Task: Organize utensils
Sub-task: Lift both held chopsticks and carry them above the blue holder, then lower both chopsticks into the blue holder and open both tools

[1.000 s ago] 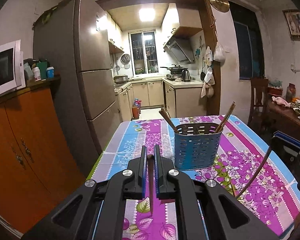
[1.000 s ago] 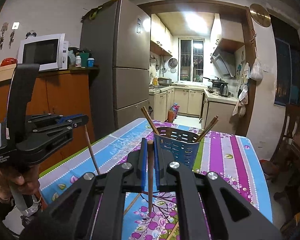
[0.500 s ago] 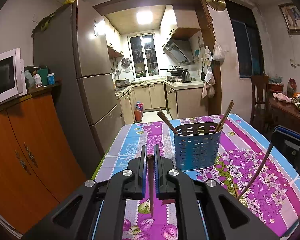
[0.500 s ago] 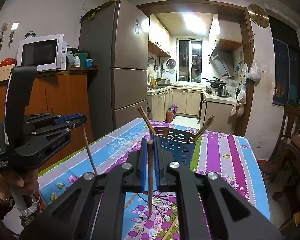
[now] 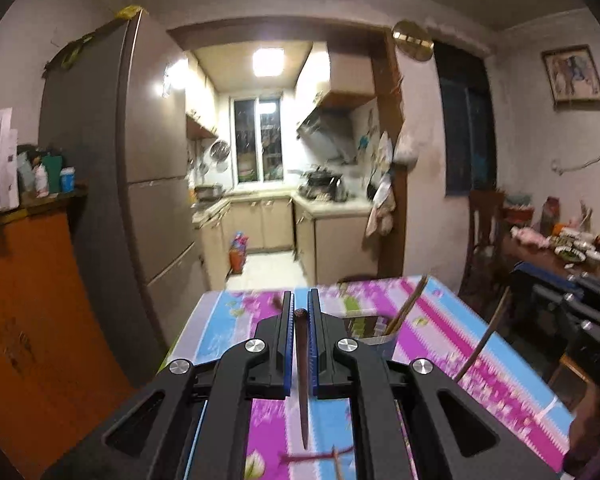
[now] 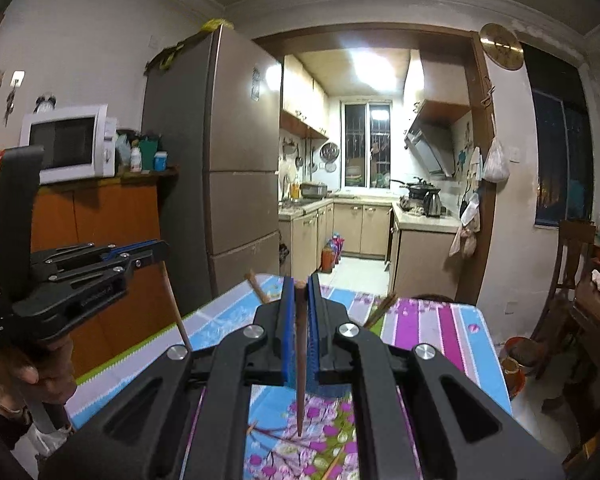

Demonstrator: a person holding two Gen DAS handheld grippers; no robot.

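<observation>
A dark chopstick is clamped between the closed jaws of the left gripper, tip hanging down. Another chopstick is pinched by the right gripper (also closed). Beyond, the blue utensil holder is seen on the flowered tablecloth, partly hidden behind the fingers, with sticks inside.

Ahead of my claws the holder with leaning chopsticks blocks mid-table; bare cloth lies open either side.
</observation>
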